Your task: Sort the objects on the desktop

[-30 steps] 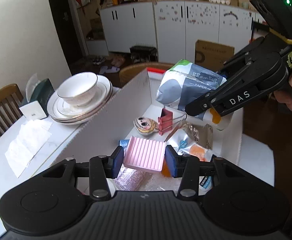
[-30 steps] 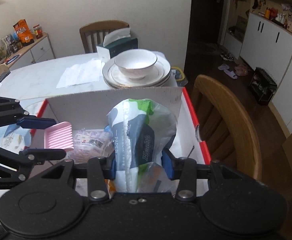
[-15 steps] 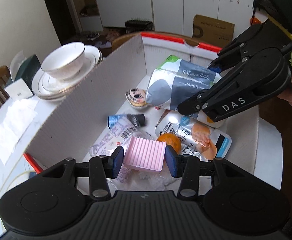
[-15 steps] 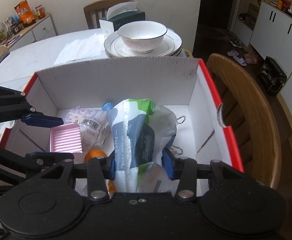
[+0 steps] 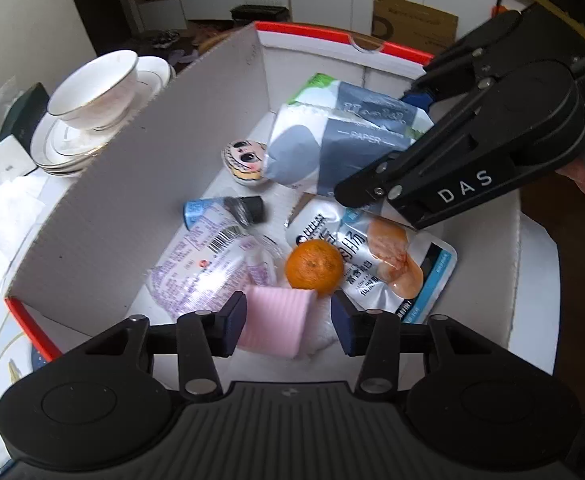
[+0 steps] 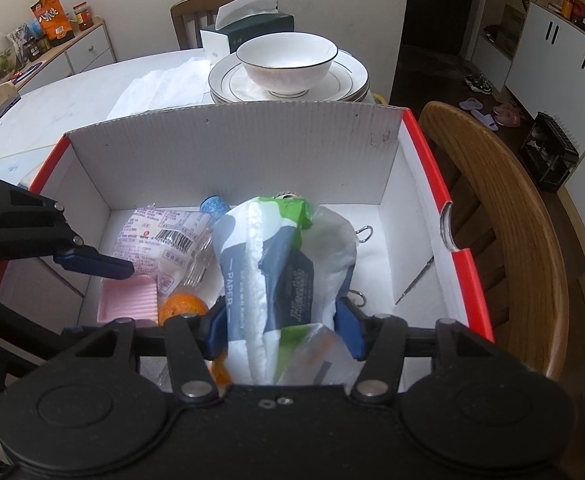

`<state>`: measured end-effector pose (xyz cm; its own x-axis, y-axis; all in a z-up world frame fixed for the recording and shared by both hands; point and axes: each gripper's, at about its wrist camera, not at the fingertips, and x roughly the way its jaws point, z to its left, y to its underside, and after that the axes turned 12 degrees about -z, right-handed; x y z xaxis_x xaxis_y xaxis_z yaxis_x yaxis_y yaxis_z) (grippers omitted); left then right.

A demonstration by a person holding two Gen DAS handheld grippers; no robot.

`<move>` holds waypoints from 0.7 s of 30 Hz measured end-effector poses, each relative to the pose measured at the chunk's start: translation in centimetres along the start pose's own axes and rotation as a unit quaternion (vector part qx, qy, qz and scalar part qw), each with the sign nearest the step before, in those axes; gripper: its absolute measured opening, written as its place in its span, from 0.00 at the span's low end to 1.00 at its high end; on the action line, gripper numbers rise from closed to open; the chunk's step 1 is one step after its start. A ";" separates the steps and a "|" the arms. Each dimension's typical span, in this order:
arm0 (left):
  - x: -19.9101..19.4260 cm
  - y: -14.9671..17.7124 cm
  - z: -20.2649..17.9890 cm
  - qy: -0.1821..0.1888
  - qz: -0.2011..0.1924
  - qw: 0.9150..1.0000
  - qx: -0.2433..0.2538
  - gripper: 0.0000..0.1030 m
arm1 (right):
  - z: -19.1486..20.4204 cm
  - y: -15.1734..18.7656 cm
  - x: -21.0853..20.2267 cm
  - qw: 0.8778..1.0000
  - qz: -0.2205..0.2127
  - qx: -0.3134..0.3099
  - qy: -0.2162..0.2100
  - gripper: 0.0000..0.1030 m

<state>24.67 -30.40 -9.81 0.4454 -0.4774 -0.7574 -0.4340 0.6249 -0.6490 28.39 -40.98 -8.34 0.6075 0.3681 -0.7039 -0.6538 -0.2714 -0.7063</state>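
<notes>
your left gripper (image 5: 288, 322) hangs low inside the red-edged cardboard box (image 5: 104, 184). its jaws have just been easing apart: the pink ribbed block (image 5: 278, 320) sits between them, close against the left pad, with a gap at the right pad, so it lies loose near the box's front wall, just beside the orange (image 5: 314, 266). your right gripper (image 6: 282, 330) is also lowered into the box; its jaws have just been opening wider, and the tissue pack (image 6: 280, 280) stands between the pads, bulging out beyond them; you cannot tell whether the pads press it. a foil snack pouch (image 5: 388, 264), a clear printed packet (image 5: 208, 264) and a small cartoon-face item (image 5: 244, 158) lie on the box floor. a bowl (image 6: 286, 62) on stacked plates stands behind the box.
</notes>
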 end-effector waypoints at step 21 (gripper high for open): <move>-4.6 0.9 -0.1 -0.024 -0.077 0.996 -0.048 0.50 | 0.9 0.1 -3.1 0.999 -0.024 -0.027 0.010 0.67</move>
<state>22.11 -27.66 -6.90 0.5487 -0.5313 -0.6454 -0.4286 0.4840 -0.7629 26.04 -41.30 -6.20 0.6466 0.3647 -0.6700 -0.5990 -0.3011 -0.7420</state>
